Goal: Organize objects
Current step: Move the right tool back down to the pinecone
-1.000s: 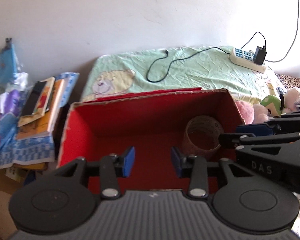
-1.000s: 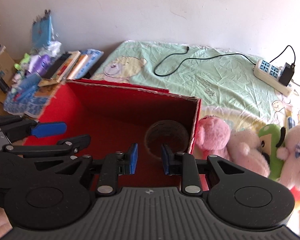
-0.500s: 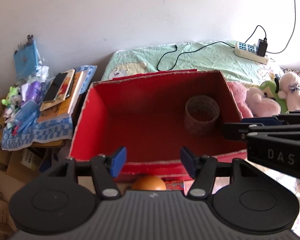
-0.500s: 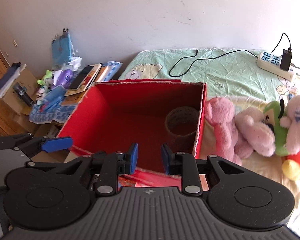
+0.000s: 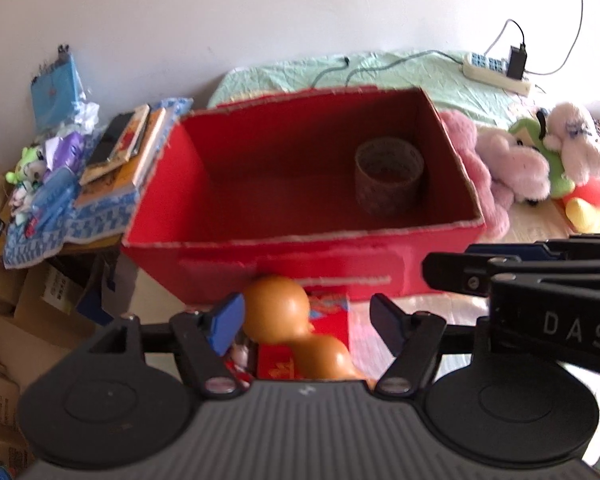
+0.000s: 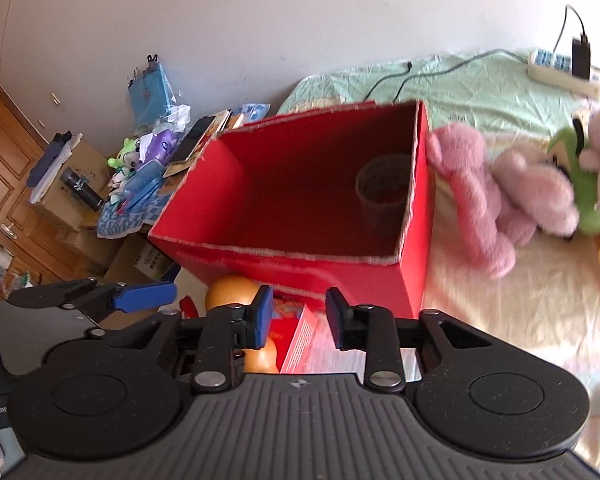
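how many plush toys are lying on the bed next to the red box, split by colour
pink plush toys: 3, the one against the box, the middle one, and the pale one
green plush toy: 1
red and yellow plush toy: 1, only partly in view
total: 5, all lying outside the red box

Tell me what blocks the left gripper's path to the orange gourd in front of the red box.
Nothing visible does. The left gripper is open, and the orange gourd lies in the gap between its fingers, just in front of the red box.
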{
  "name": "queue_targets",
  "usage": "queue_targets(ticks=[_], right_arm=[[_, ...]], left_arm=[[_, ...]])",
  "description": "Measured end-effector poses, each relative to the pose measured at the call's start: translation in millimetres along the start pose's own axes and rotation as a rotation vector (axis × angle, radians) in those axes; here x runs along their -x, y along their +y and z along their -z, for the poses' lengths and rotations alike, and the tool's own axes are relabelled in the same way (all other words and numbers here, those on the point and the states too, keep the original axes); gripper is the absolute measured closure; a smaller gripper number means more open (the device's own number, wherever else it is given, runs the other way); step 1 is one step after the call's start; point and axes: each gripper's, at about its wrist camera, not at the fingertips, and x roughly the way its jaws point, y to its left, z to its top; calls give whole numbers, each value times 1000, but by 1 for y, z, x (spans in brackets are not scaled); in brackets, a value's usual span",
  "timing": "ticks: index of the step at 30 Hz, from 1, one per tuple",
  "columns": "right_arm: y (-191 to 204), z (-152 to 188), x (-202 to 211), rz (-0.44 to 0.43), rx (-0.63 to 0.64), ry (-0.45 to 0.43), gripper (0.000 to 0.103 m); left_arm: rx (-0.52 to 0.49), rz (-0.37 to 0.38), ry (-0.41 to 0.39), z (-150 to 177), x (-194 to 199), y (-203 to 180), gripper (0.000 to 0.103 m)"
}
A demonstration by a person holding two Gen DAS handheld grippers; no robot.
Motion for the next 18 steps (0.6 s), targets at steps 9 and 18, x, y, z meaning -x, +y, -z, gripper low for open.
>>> queue_targets(ticks=[9,18], right_arm=[[-15,22,-2,-13,-74,5,68],[-31,44,-7,-21,-145,31,63]], left_arm=[[-25,-4,43,18,-9,-17,24],[-45,-2,86,39,-18,-19,21]])
